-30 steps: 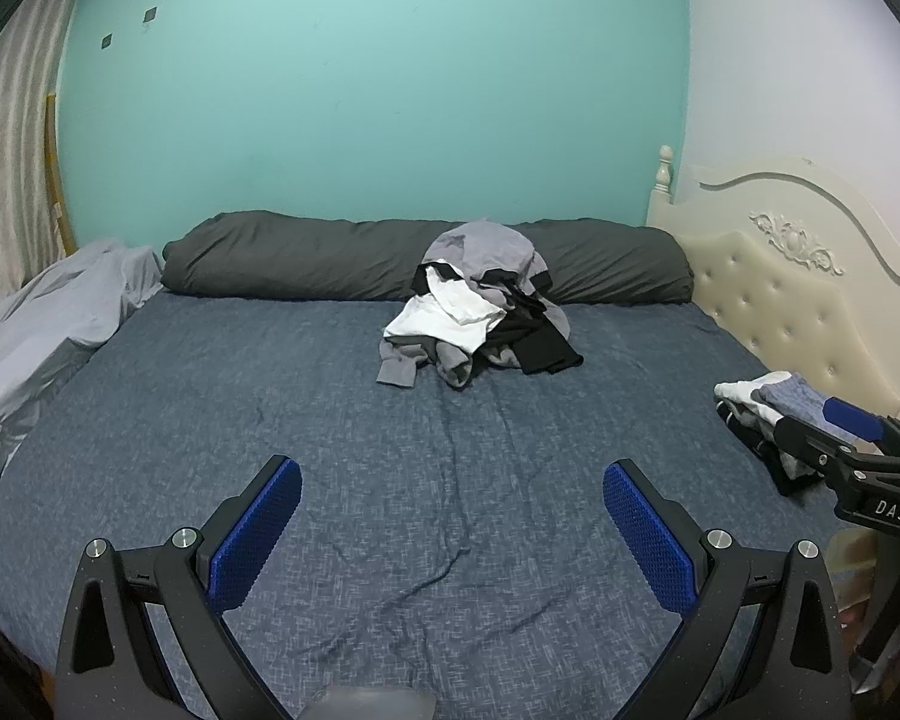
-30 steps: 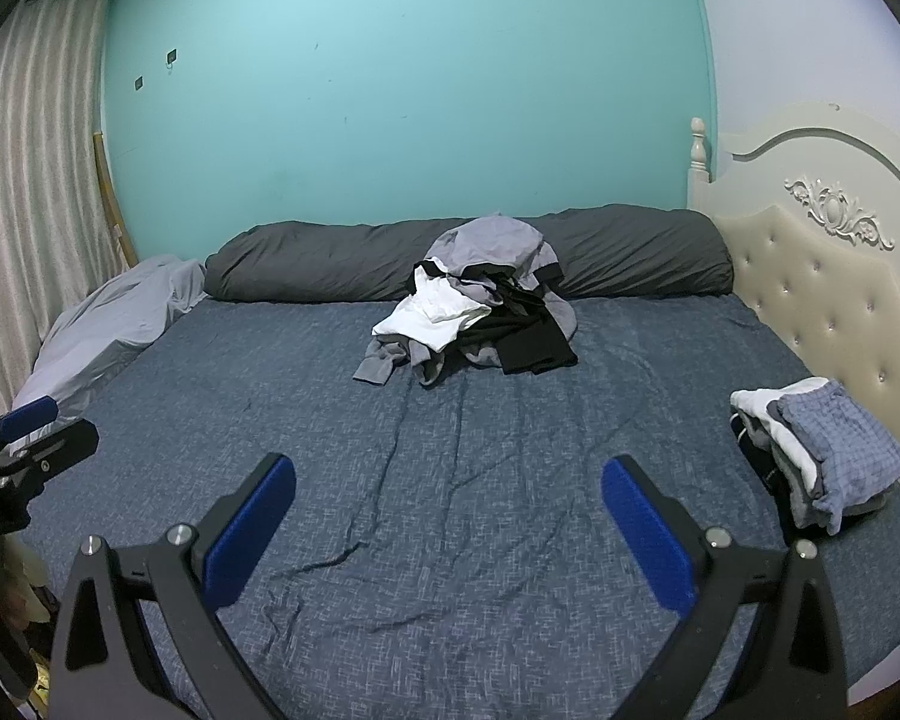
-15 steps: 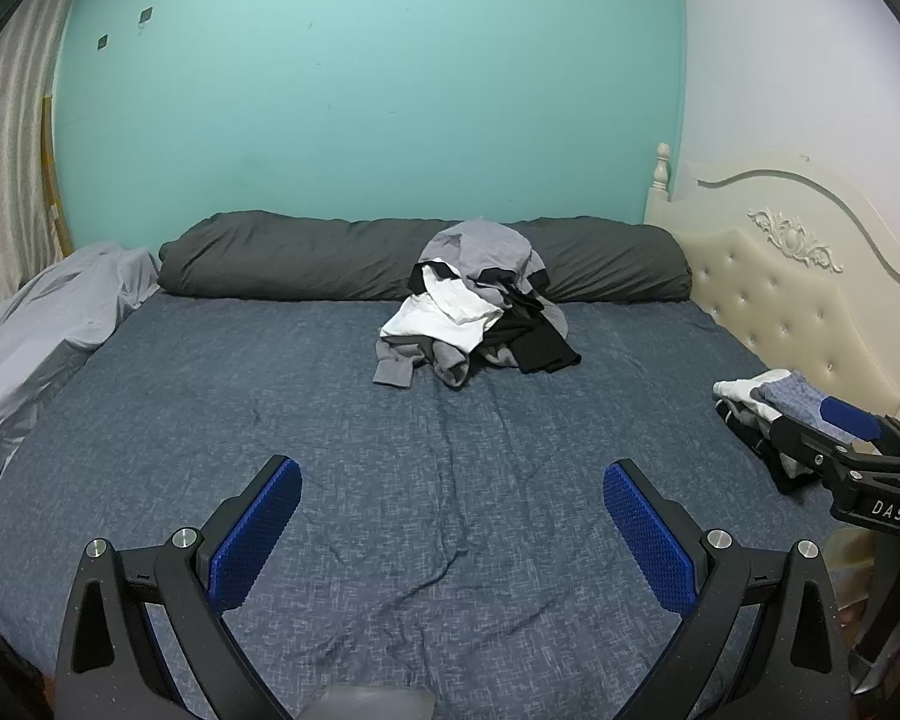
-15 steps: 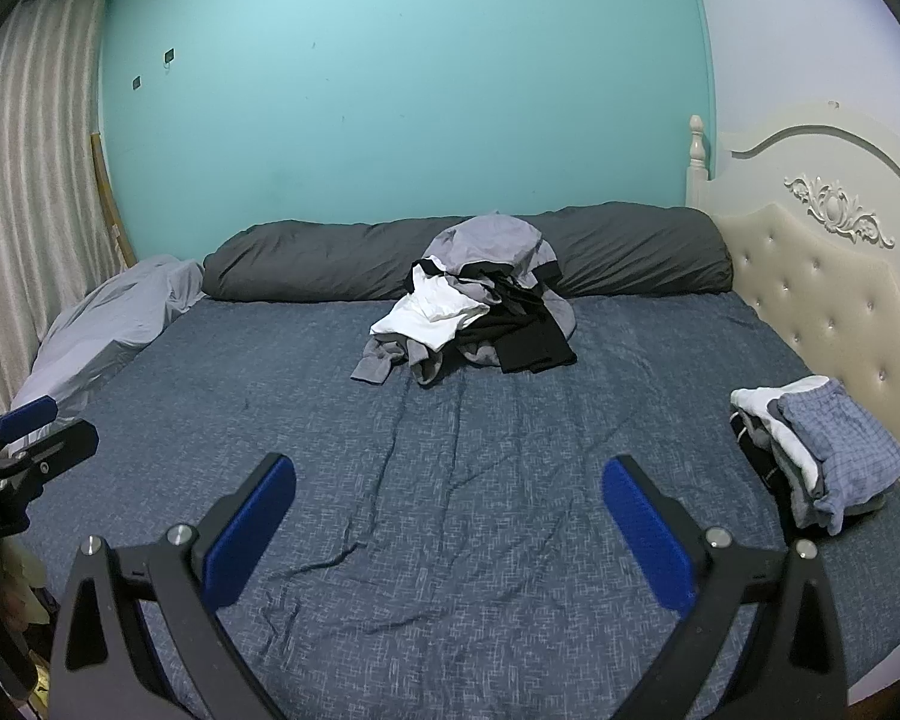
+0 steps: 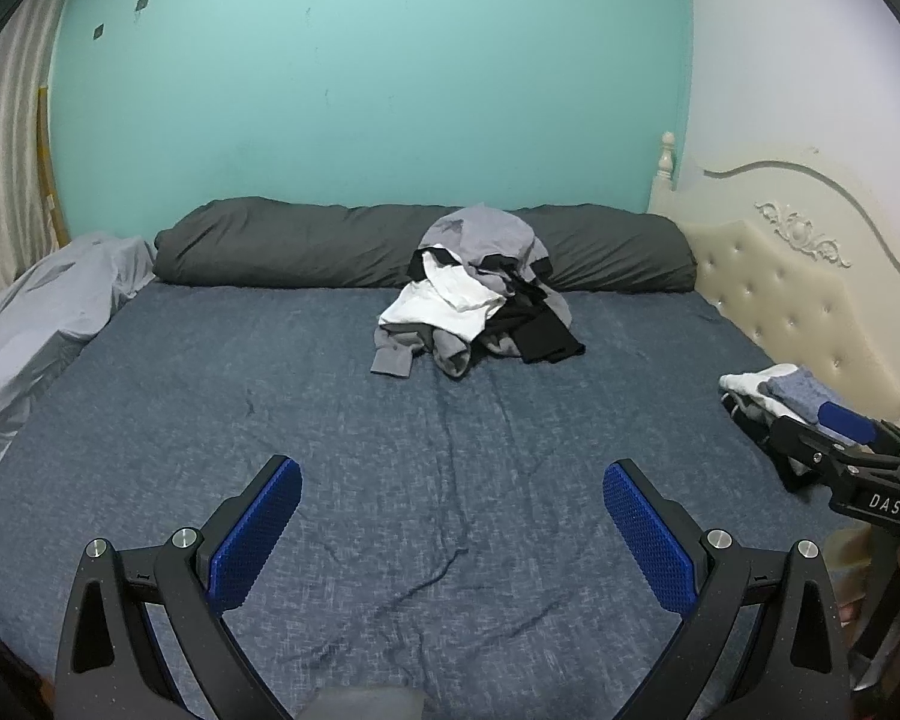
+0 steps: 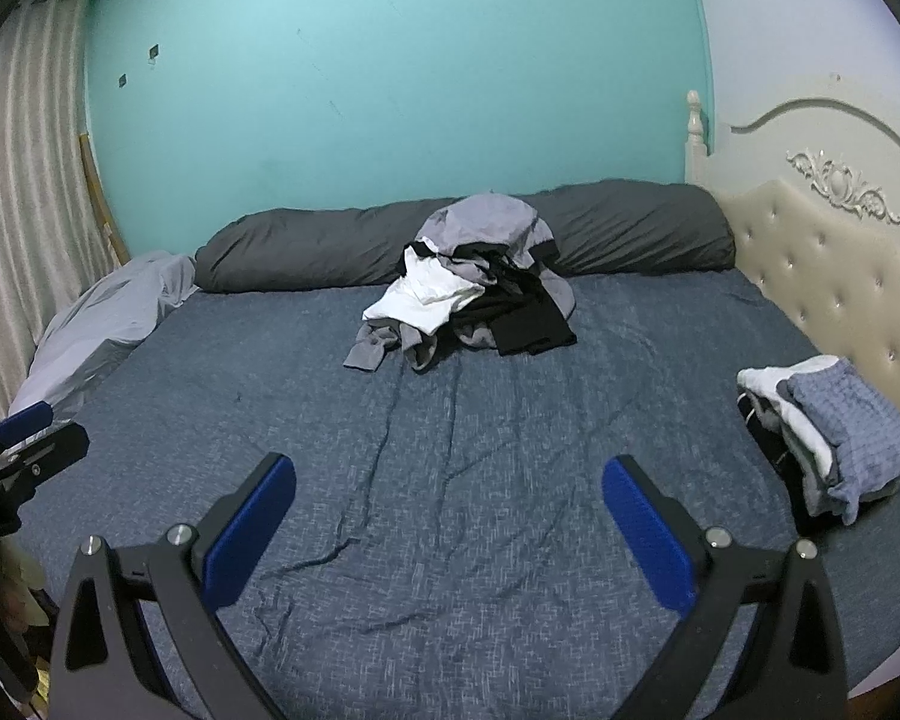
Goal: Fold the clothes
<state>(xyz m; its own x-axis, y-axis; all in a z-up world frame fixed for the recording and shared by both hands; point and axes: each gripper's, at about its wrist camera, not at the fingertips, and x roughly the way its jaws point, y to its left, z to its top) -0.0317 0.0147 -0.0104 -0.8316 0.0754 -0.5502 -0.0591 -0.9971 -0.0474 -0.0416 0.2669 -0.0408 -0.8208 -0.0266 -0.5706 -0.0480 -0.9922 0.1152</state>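
Both views are dim and evenly lit from overhead, brightest high on the teal wall (image 5: 360, 60), fading toward the bed (image 6: 450, 450). Shadows are soft, no glare. Fisheye bending curves the curtain (image 6: 24, 180) at left and headboard (image 6: 822, 252) at right; black vignette fills the corners. The picture is slightly grainy, the near edges soft.

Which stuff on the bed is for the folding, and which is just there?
For folding: heap of clothes, folded stack, left gripper, right gripper, both open.
Just there: dark pillow, grey sheet, headboard.
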